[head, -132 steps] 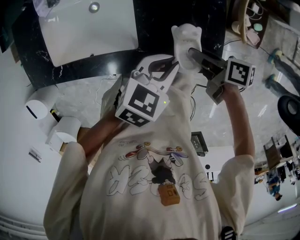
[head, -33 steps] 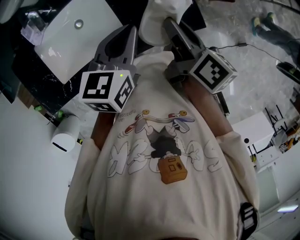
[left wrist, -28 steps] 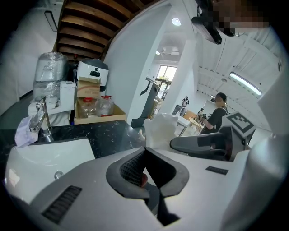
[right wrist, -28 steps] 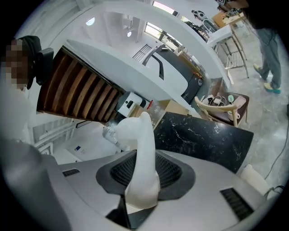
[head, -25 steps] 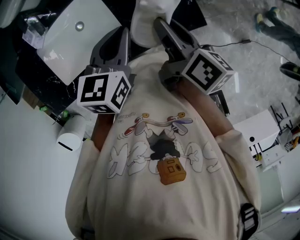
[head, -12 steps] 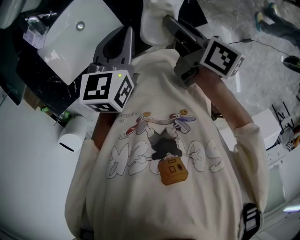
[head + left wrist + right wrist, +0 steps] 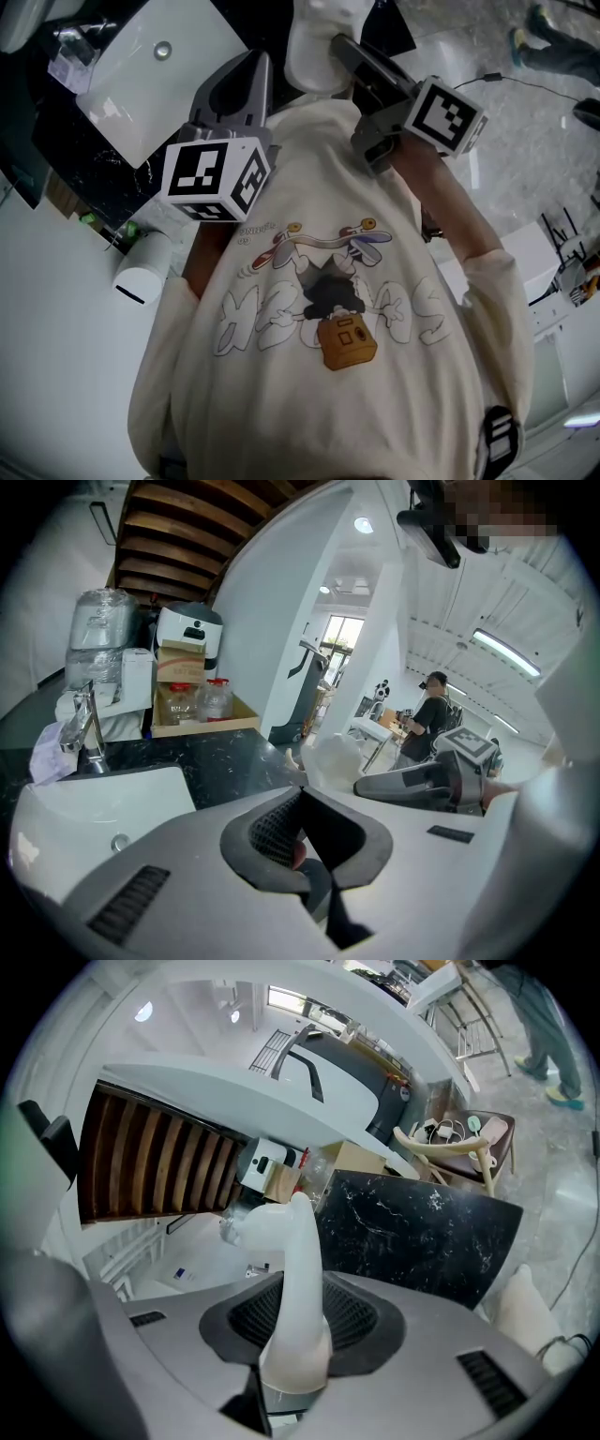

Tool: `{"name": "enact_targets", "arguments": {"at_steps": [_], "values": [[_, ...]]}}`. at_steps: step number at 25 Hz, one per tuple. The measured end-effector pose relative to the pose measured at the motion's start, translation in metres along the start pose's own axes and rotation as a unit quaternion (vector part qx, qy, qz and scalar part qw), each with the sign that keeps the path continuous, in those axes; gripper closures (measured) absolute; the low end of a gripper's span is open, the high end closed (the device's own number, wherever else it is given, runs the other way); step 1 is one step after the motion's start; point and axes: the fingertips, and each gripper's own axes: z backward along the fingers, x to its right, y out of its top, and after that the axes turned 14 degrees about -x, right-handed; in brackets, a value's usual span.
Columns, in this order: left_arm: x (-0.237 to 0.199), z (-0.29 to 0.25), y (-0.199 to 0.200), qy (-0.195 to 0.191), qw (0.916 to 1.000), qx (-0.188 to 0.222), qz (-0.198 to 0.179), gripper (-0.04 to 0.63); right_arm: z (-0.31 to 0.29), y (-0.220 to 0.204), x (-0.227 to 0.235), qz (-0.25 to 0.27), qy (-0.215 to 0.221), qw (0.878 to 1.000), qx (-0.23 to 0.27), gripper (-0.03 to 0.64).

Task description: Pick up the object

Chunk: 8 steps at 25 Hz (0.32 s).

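Under us is the black bench (image 7: 216, 761) with its white sink (image 7: 141, 66). The left gripper (image 7: 305, 836) has its fingers closed on nothing. The right gripper (image 7: 302, 1321) grips the white object (image 7: 298, 1241) between its fingers, held up in the air, off the bench. We judge the pick-up done; the next move needs only 1 thing: a firm, steady hold.

Both arms raised forward before chest. Left claw (image 7: 246, 67) jaws together, empty. Right claw (image 7: 330, 49) clamped on white object (image 7: 298, 1269).
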Motion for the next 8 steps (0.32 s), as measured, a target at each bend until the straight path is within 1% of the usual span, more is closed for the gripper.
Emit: {"name": "enact_targets", "arguments": {"at_steps": [8], "values": [[-0.002, 0.0, -0.012, -0.005, 1.0, -0.005, 0.001, 0.581, -0.001, -0.012, 0.001, 0.009, -0.007, 1.0, -0.006, 0.48]]}}
